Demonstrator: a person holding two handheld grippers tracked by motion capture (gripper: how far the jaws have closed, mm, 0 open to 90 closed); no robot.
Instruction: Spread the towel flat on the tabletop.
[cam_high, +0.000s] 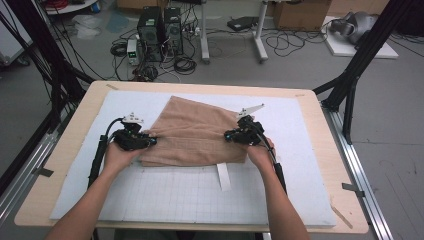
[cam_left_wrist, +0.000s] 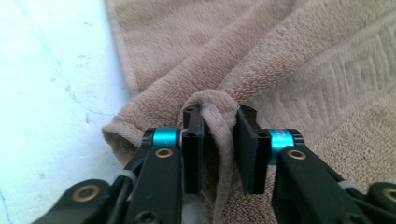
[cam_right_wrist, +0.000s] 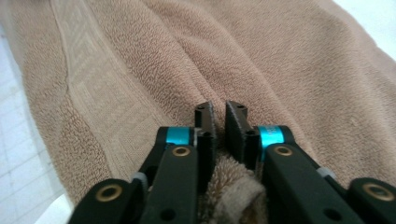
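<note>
Fold step, release phase — left gripper (cam_left_wrist: 219, 140) jaws slightly apart, towel (cam_high: 200, 132) hem loose between; right gripper (cam_right_wrist: 219, 130) likewise, cloth bunched behind pads. Next: widen jaws, withdraw w/o dragging the fold.

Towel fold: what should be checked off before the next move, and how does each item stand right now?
1. Left tool has towel cloth between its jaws: ok, a fold sits there, though the jaws stand slightly apart.
2. Left grip firm: not ok, a gap shows beside the fold.
3. Right tool has cloth between its jaws: ok, an edge bunches low between them.
4. Right grip firm: cannot tell, the jaw tips stand a little apart.
5. Towel lies wholly on the white mat: ok.
6. White strip at the towel's near edge is clear of both tools: ok.
</note>
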